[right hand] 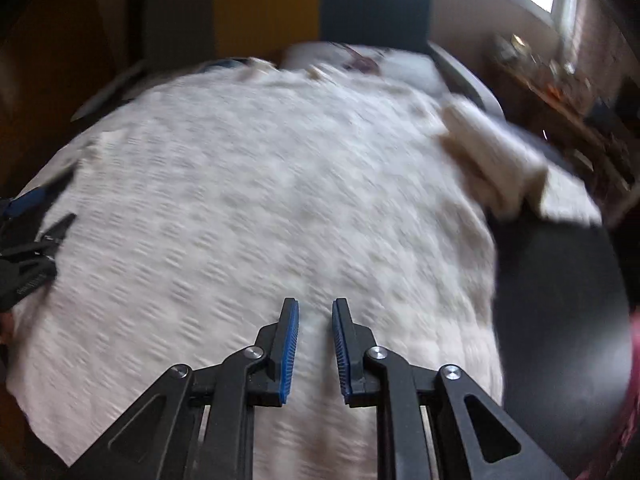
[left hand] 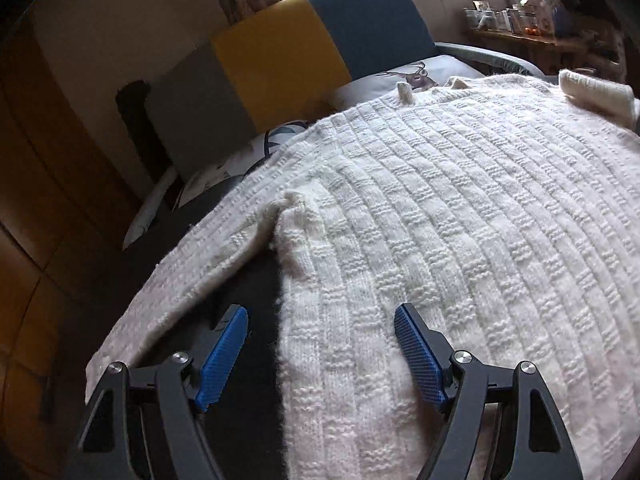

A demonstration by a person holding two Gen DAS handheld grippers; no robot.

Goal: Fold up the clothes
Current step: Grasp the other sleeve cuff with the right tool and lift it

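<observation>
I have the white knitted sweater (left hand: pixel 440 208) spread flat on a dark surface (left hand: pixel 256 320), and it fills most of what both cameras give me. My left gripper (left hand: pixel 320 356) hangs low over the sweater's near left part with its jaws spread wide and nothing between them. Its right finger (left hand: pixel 420 360) sits over the knit body, while its left finger (left hand: pixel 224 360) is over the dark gap between the body and the sleeve (left hand: pixel 180 276), which runs out to the left of that gripper and lies flat. Straight ahead of the left gripper, past the far edge of the sweater, I see a headboard (left hand: pixel 280 56) in grey, yellow and blue panels with pillows (left hand: pixel 400 76) at its foot. Far right of it, a folded cuff of the other sleeve (left hand: pixel 596 96) lies on top of the knit.

My right gripper (right hand: pixel 315 344) is over the middle of the sweater's near edge. Its jaws stand only a little apart, with a narrow strip of knit showing between the blue pads (right hand: pixel 290 344), and they pinch nothing that I can see. This view is smeared by motion blur. At its far left edge I catch the left gripper over the sweater, and ahead to the right the folded sleeve lies against the dark surface.
</observation>
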